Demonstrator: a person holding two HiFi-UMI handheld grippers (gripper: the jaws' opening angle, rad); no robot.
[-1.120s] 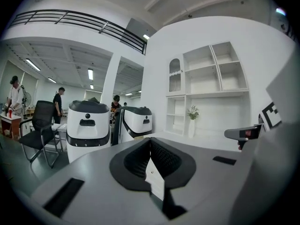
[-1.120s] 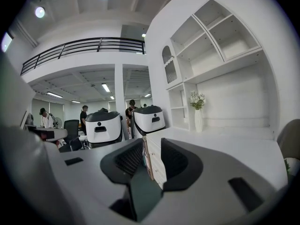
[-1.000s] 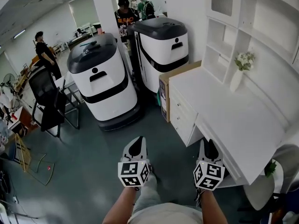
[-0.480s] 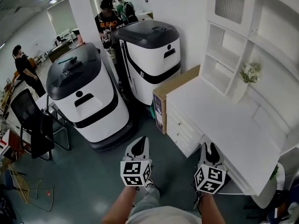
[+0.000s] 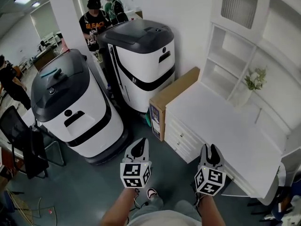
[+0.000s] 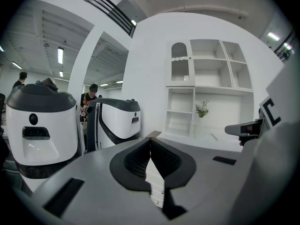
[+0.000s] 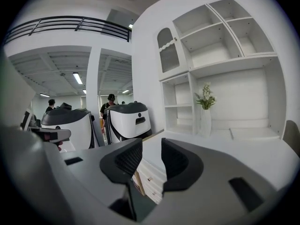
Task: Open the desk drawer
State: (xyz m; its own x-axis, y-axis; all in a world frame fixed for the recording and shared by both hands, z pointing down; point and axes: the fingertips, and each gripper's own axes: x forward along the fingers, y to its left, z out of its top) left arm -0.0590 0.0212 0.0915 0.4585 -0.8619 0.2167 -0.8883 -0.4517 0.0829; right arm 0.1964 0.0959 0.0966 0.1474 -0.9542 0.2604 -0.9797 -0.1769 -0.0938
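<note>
**Drawers shut, both grippers short of the bench**

Grey office floor [image 5: 89, 187], white bench [image 5: 225, 126] on the right with a white shelf unit [image 5: 235, 51] on top of it.

- Drawer stack [image 5: 180, 136] sits in the bench's left end, facing the floor. All fronts are flush, none pulled out.
- Cardboard panel [image 5: 173, 92] leans against the bench's left side, just beside the drawers.
- Vase of flowers [image 5: 250, 87] stands at the back of the bench top, by the shelves.
- Left gripper [image 5: 138, 147]: jaws closed tip to tip, nothing between them. It's held over the floor, apart from the drawers.
- Right gripper [image 5: 211, 150]: jaws apart, gap empty. It's near the bench's front edge and touches nothing. In the right gripper view the drawer fronts show below its jaws.
- Two big white-and-black machines are parked left of the bench, one [image 5: 141, 62] against the wall, the other [image 5: 75, 112] further left.
- Person in a black shirt [image 5: 94, 20] stands behind them.
</note>
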